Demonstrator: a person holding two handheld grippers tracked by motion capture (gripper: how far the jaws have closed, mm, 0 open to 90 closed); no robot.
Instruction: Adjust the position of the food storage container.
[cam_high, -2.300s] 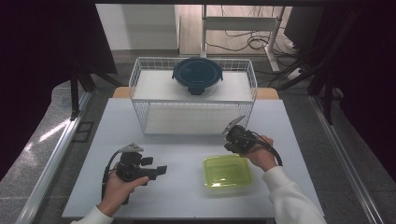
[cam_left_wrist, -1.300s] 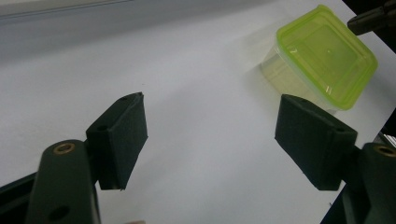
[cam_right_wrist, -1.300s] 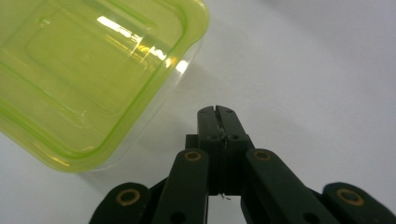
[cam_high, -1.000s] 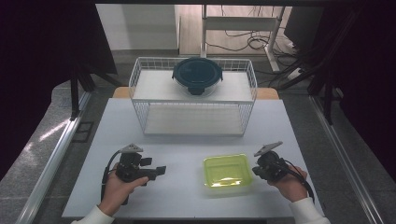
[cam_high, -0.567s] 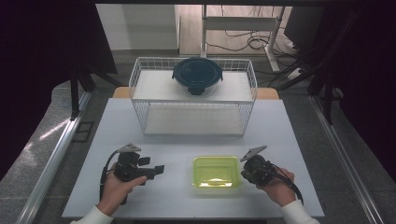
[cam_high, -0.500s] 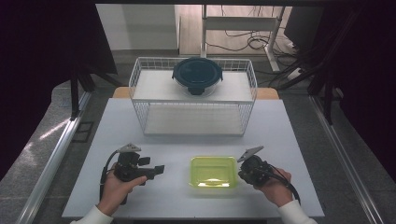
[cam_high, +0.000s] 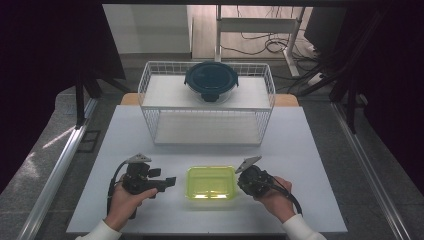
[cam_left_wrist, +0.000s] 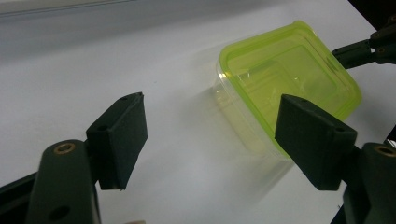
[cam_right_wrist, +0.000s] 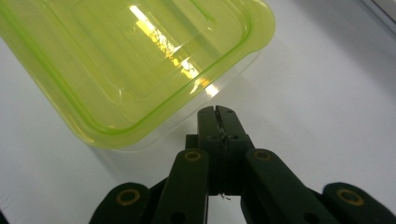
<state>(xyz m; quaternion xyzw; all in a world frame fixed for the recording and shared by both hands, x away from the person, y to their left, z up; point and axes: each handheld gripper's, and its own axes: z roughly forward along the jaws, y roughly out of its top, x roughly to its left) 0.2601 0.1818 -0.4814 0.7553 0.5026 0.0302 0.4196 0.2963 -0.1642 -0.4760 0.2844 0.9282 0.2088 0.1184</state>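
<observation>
A yellow-green lidded plastic container (cam_high: 210, 182) lies flat on the white table (cam_high: 300, 140) near its front edge. My right gripper (cam_high: 240, 180) is shut, its closed tips against the container's right side; in the right gripper view those tips (cam_right_wrist: 216, 113) meet the clear wall just under the lid's rim (cam_right_wrist: 140, 70). My left gripper (cam_high: 170, 182) rests to the left of the container, open with nothing between its pads (cam_left_wrist: 122, 135), pointing at the container (cam_left_wrist: 285, 79). The right gripper's black tips (cam_left_wrist: 359, 46) reach the container's far side in that view.
A white wire basket (cam_high: 207, 102) stands at the back middle of the table. A dark blue round lidded bowl (cam_high: 211, 80) sits on its upper shelf. The table's edges drop to a dark floor on both sides.
My right gripper has slid left, pushing the green container toward the table's middle. Before that it came down from in front of the basket. The left gripper has stayed put.
</observation>
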